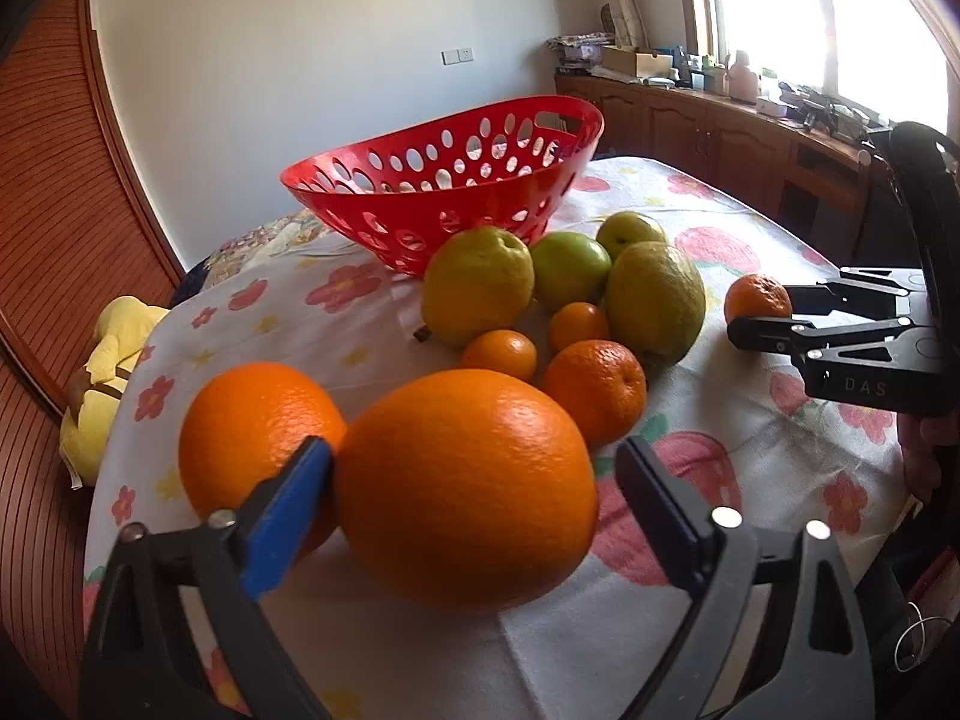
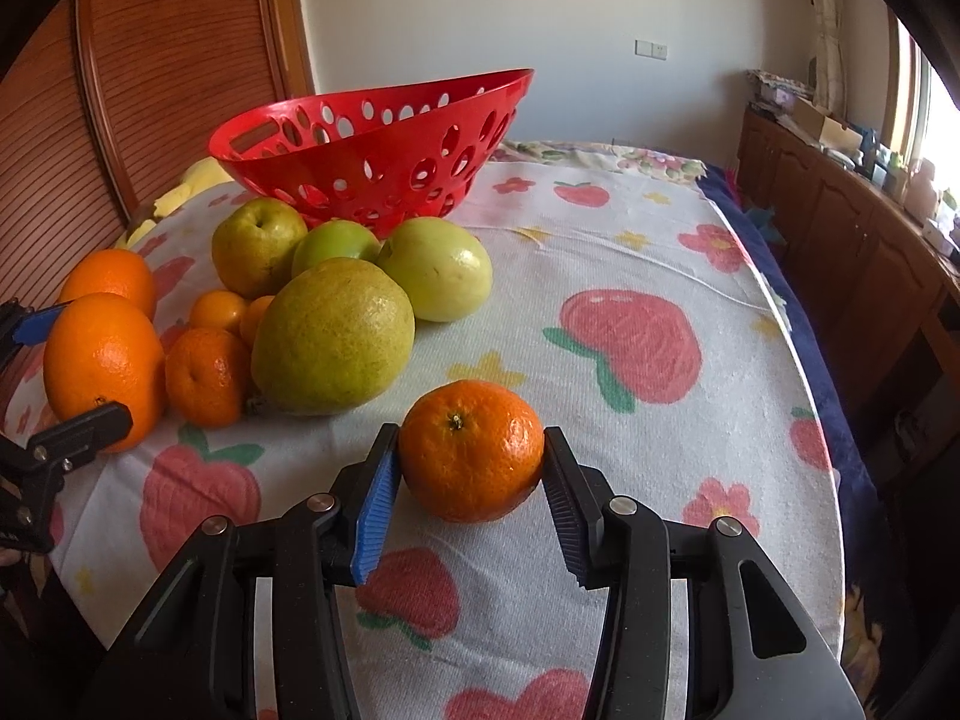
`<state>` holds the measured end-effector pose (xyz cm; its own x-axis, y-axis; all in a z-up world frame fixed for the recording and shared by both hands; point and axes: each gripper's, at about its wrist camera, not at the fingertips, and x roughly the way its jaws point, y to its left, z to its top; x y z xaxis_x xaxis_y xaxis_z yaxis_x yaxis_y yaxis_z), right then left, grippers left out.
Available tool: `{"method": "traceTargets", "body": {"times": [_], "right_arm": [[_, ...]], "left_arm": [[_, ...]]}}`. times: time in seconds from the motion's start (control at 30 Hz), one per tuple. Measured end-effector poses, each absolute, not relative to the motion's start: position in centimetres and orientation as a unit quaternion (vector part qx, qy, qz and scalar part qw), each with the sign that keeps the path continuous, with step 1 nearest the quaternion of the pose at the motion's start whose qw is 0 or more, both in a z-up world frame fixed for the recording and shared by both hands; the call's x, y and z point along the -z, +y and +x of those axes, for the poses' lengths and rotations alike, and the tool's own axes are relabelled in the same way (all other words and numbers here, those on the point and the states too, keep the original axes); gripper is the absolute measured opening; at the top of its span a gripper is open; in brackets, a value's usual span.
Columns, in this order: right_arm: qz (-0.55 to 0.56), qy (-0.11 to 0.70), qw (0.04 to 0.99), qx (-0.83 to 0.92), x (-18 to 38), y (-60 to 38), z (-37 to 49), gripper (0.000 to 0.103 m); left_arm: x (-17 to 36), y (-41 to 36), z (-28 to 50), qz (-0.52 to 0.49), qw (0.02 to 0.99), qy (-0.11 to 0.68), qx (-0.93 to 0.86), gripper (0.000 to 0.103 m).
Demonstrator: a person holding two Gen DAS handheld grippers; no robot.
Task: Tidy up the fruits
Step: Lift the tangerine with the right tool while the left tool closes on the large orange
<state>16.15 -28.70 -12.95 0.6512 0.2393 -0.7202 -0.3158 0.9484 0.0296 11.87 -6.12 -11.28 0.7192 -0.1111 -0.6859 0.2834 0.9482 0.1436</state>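
A large orange lies on the floral tablecloth between the fingers of my left gripper. The blue left pad touches it, while a gap shows at the right finger, so the gripper is open. A second orange sits just to its left. My right gripper is shut on a mandarin that rests on the cloth, with both pads against its sides. A red perforated basket stands empty at the back. In front of it cluster yellow-green pears, a green apple and small mandarins.
The round table's edge curves close on the right, with wooden cabinets beyond it. A yellow soft toy lies off the table's left side by a wooden slatted wall. Bare cloth stretches right of the fruit pile.
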Motion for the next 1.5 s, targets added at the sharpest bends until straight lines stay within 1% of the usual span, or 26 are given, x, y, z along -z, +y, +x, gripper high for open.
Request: {"method": "traceTargets", "body": {"times": [0.17, 0.3, 0.43, 0.5, 0.7, 0.83, 1.0, 1.3, 1.5], "right_arm": [[-0.054, 0.387, 0.908, -0.150, 13.0, -28.5, 16.1, 0.047], [-0.056, 0.387, 0.908, -0.149, 13.0, -28.5, 16.0, 0.047], [-0.057, 0.386, 0.909, -0.149, 13.0, -28.5, 16.0, 0.047], [-0.058, 0.386, 0.909, -0.148, 13.0, -28.5, 16.0, 0.047], [-0.061, 0.385, 0.909, -0.147, 13.0, -28.4, 16.0, 0.047], [-0.062, 0.384, 0.909, -0.146, 13.0, -28.4, 15.9, 0.047], [-0.065, 0.384, 0.910, -0.145, 13.1, -28.4, 16.0, 0.047], [-0.066, 0.383, 0.910, -0.145, 13.1, -28.3, 15.9, 0.047], [-0.066, 0.383, 0.910, -0.145, 13.1, -28.3, 16.0, 0.048]], "left_arm": [[11.2, -5.9, 11.8, 0.119, 0.918, 0.359, 0.120, 0.086], [11.4, -6.4, 11.9, 0.135, 0.916, 0.361, 0.115, 0.090], [11.5, -6.7, 12.2, 0.141, 0.915, 0.359, 0.114, 0.090], [11.5, -6.8, 12.2, 0.145, 0.916, 0.356, 0.114, 0.086], [11.1, -5.8, 11.7, 0.117, 0.916, 0.359, 0.134, 0.084], [10.8, -4.9, 11.1, 0.081, 0.912, 0.371, 0.157, 0.083], [10.7, -4.8, 9.7, 0.077, 0.911, 0.371, 0.163, 0.083], [11.0, -5.3, 9.8, 0.092, 0.914, 0.361, 0.159, 0.087], [10.8, -4.9, 10.1, 0.080, 0.916, 0.357, 0.168, 0.081]]}}
